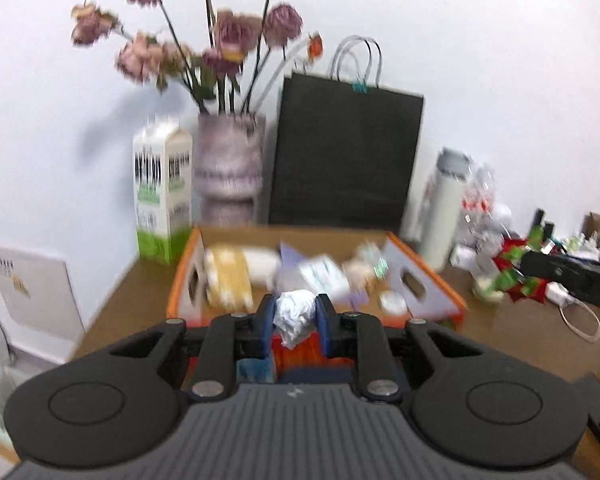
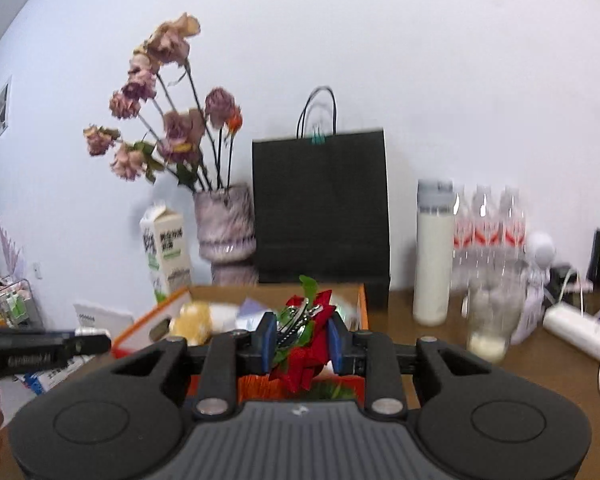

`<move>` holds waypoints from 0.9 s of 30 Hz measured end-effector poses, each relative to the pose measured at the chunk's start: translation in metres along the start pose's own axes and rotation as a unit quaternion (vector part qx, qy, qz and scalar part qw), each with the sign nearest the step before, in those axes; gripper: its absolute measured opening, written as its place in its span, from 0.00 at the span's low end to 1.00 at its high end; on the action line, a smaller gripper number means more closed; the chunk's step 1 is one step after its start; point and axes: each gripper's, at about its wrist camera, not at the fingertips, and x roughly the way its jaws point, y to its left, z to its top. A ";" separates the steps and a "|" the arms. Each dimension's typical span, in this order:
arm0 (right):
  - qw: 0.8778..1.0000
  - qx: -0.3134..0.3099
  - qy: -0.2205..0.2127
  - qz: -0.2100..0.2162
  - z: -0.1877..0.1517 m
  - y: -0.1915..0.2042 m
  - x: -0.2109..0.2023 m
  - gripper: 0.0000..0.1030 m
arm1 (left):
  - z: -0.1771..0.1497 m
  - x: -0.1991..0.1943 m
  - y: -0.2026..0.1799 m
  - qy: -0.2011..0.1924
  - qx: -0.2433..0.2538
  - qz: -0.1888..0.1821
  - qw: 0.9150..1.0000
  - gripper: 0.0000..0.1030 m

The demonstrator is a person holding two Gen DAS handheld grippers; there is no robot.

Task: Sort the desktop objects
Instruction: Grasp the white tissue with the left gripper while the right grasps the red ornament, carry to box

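Both pairs of blue-padded fingers are pinched narrow on something. Left gripper (image 1: 295, 320) clamps a crumpled white paper ball (image 1: 295, 315), roundish with no clear long axis, its lower end hanging just below the pads, held above the near edge of the orange-rimmed cardboard box (image 1: 428, 276). Right gripper (image 2: 302, 340) squeezes a red and green crinkly wrapper (image 2: 306, 354) with a metal clip on it; its long axis runs roughly up and down, green tip pointing up. Farther back stand a milk carton (image 1: 162, 196), a vase of dried roses (image 1: 228, 168), a black paper bag (image 1: 344, 152) and a white bottle (image 2: 434, 256).
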 end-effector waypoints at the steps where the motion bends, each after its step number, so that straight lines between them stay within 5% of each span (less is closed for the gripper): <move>1: 1.000 0.002 -0.002 0.005 0.010 -0.001 0.006 0.25 | 0.011 0.006 0.003 -0.002 -0.001 0.000 1.000 0.21; 5: 1.000 -0.009 0.012 0.023 0.039 0.004 0.043 0.25 | 0.052 0.049 0.015 0.025 -0.014 -0.026 0.999 0.22; 8: 0.997 -0.015 0.068 0.023 0.048 0.008 0.099 0.25 | 0.064 0.105 0.020 0.081 -0.023 -0.032 0.996 0.22; 12: 0.983 0.066 0.164 0.055 0.049 -0.003 0.188 0.25 | 0.053 0.183 0.024 0.155 -0.027 0.006 0.988 0.22; 15: 0.977 0.069 0.195 0.049 0.048 0.002 0.238 0.25 | 0.046 0.222 0.023 0.190 -0.020 0.028 0.981 0.22; 20: 0.968 0.079 0.234 0.039 0.036 0.007 0.303 0.26 | 0.041 0.255 0.031 0.229 -0.036 0.046 0.972 0.32; 27: 0.950 0.097 0.292 0.056 0.008 0.000 0.344 0.37 | 0.054 0.239 0.043 0.206 -0.049 0.018 0.977 0.58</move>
